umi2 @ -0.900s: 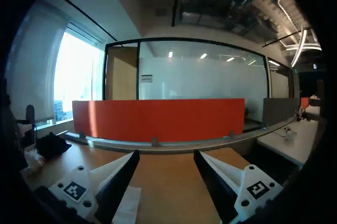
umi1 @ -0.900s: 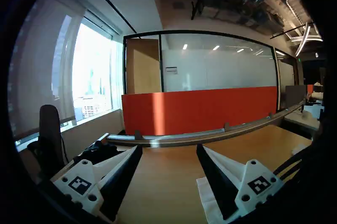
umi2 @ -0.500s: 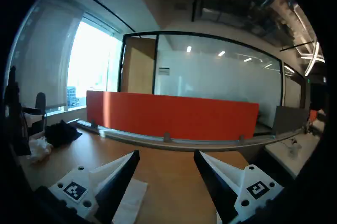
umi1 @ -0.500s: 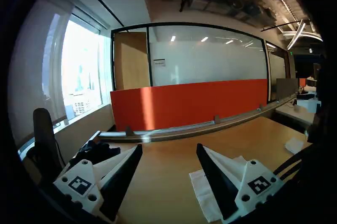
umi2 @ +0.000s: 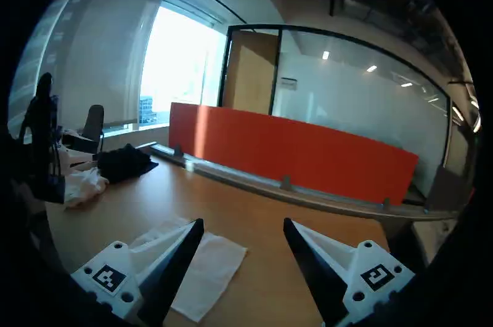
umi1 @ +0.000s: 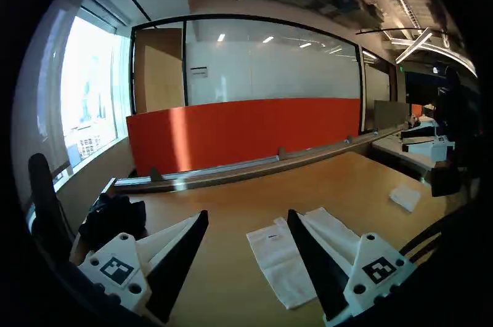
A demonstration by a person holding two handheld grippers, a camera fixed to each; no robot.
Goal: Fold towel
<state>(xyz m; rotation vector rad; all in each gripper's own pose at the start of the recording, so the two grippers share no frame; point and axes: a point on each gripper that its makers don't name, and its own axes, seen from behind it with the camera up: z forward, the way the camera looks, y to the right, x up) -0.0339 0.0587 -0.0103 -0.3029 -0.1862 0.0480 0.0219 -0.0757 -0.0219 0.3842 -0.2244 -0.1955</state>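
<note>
With the left gripper [umi1: 246, 213] and right gripper [umi2: 242, 221] both spread and empty, and the white towel [umi1: 274, 259] lying flat on the wooden desk [umi1: 246, 194] in front of the orange divider [umi1: 246, 130], a shallow pinch may drag the cloth crooked.

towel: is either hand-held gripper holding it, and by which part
Nothing is held: left hand-held gripper and right hand-held gripper are open, towel lies loose on the desk.

The left tongs [umi1: 246, 213] and right tongs [umi2: 242, 221] have tipped down toward the tabletop [umi1: 246, 194]. The white towel [umi1: 280, 253], earlier a sliver, now shows far more.
</note>
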